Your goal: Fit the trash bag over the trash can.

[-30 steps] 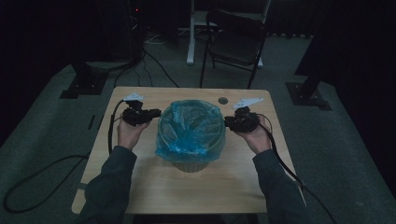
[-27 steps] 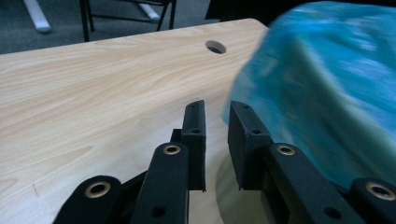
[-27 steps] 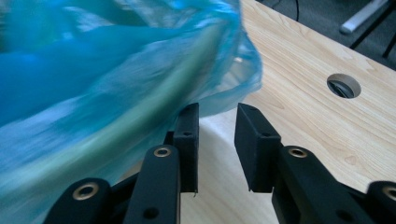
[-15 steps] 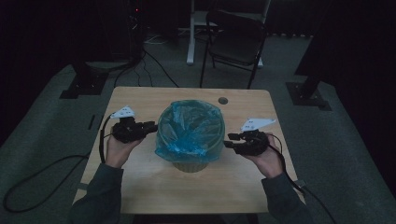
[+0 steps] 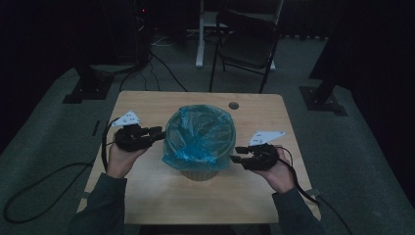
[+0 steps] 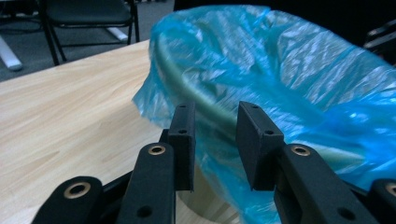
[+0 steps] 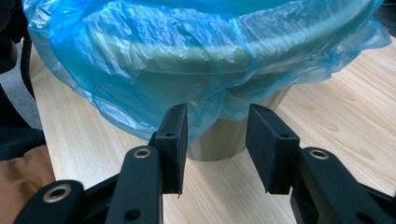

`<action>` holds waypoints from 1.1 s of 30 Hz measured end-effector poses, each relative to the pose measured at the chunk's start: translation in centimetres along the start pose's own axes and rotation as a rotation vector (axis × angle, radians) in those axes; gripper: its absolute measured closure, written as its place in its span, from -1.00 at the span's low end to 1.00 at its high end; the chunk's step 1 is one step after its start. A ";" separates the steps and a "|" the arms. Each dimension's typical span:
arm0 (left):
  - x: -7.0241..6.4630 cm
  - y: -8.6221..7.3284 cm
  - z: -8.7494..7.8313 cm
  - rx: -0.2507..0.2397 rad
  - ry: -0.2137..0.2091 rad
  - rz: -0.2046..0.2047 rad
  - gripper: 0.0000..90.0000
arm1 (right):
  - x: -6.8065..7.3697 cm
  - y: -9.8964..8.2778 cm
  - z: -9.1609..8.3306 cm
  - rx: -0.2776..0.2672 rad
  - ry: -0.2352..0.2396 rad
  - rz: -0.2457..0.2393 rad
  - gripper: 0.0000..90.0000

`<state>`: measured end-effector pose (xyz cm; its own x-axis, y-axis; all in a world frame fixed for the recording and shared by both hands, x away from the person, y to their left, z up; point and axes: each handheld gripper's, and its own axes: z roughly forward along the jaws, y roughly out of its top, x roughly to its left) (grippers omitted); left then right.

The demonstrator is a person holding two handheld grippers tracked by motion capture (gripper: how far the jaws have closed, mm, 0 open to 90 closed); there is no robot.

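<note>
A small bin (image 5: 199, 169) is being seen at the centre of the wooden worktop (image 5: 161, 196), lined with a blue plastic bag (image 5: 198, 134) whose edge is folded out over the rim and is hanging down the outside.

The left claw (image 5: 157, 133) is being held just beside the bin's left side, level with the rim and pointing at it. In the left gripper view its 2 jaws are standing part-way apart, having just been opening; the bag's overhang (image 6: 243, 93) is sitting right ahead of them, and nothing is being gripped between the pads. Whether the tips are touching the film cannot be told.

The right claw (image 5: 236, 154) is being held just beside the bin's front-right, lower down, at the bag's hanging hem. In the right gripper view its jaws are also standing part-way apart, having just been opening, with the hem (image 7: 219, 100) and the bin's wall (image 7: 224, 137) seen through the gap beyond the tips; nothing is being clamped.

A folding chair (image 5: 247, 44) is standing on the floor beyond the worktop. A small dark round spot (image 5: 234, 105) is showing near the worktop's far edge.
</note>
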<state>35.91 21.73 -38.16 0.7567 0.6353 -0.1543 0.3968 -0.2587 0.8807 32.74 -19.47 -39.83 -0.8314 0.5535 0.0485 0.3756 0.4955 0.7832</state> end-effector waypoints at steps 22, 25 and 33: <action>-1.1 3.7 1.5 0.021 -0.023 0.083 0.40 | 0.2 -0.1 0.5 -0.011 0.033 -0.011 0.80; -1.2 4.3 1.8 0.021 -0.028 0.089 0.40 | 0.3 -0.2 0.4 -0.015 0.023 -0.014 0.96; -1.2 5.5 2.8 0.037 -0.036 0.107 0.39 | 0.5 -0.2 0.5 -0.009 0.024 -0.028 1.00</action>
<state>38.67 17.53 -34.34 0.8138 0.5761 -0.0764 0.3309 -0.3513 0.8759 32.47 -18.97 -40.25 -0.8513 0.5231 0.0414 0.3485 0.5047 0.7898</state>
